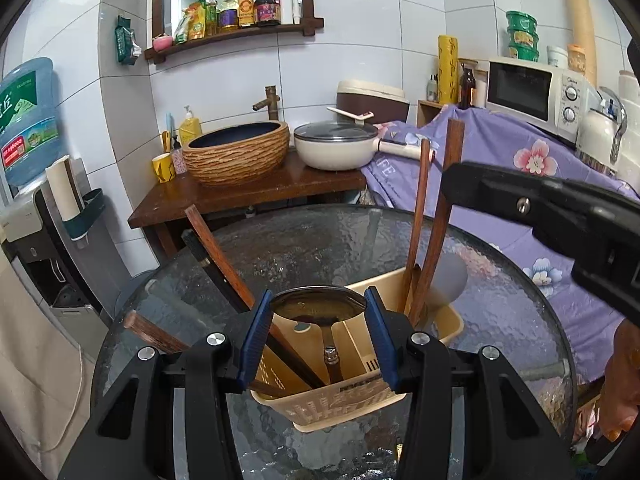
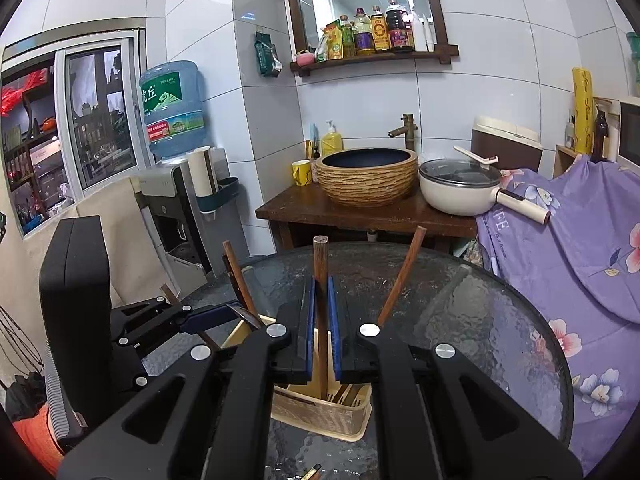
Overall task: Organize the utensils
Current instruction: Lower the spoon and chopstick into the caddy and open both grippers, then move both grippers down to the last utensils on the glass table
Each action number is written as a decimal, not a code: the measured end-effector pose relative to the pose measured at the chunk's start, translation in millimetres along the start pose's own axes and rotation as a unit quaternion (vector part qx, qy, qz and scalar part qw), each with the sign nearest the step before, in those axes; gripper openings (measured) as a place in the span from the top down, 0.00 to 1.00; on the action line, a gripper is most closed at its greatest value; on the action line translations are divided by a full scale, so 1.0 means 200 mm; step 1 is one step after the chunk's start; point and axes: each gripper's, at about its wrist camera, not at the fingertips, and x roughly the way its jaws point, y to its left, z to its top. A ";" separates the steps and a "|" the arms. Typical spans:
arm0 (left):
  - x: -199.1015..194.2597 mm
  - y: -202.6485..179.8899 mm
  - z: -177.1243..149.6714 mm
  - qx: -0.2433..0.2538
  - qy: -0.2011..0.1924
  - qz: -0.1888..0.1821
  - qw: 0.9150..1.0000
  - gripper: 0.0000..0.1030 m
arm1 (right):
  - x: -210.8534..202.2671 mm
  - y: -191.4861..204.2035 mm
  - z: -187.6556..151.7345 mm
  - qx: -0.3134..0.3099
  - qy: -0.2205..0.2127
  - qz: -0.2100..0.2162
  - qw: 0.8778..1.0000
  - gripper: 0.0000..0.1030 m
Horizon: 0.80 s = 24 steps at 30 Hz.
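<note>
A beige plastic utensil basket [image 1: 340,404] stands on the round glass table [image 1: 280,248]; it also shows in the right wrist view [image 2: 320,412]. My left gripper [image 1: 319,312] is shut on the bowl of a steel ladle [image 1: 318,306], whose handle points down into the basket. My right gripper [image 2: 321,312] is shut on a wooden-handled utensil [image 2: 320,280] that stands upright in the basket; it appears in the left wrist view [image 1: 448,184] too. Other wooden handles [image 1: 418,208] lean in the basket.
Behind the table is a wooden stand [image 1: 248,196] with a woven-look basin [image 1: 238,150] and a white pot [image 1: 336,144]. A purple flowered cloth [image 1: 520,184] covers the counter at right, under a microwave [image 1: 532,90]. A water dispenser [image 2: 172,184] stands at left.
</note>
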 end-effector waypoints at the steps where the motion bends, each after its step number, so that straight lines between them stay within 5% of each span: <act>1: 0.01 0.00 -0.01 0.001 0.003 0.000 1.000 0.55 | 0.00 -0.01 0.00 0.003 0.000 0.001 1.000 0.93; 16: 0.05 -0.01 -0.05 0.012 0.011 -0.005 1.000 0.54 | 0.01 -0.06 0.00 0.010 -0.001 -0.020 1.000 0.93; 24: -0.05 0.00 -0.03 0.005 -0.020 -0.013 1.000 0.38 | 0.01 -0.09 -0.01 0.013 -0.002 -0.033 0.999 0.92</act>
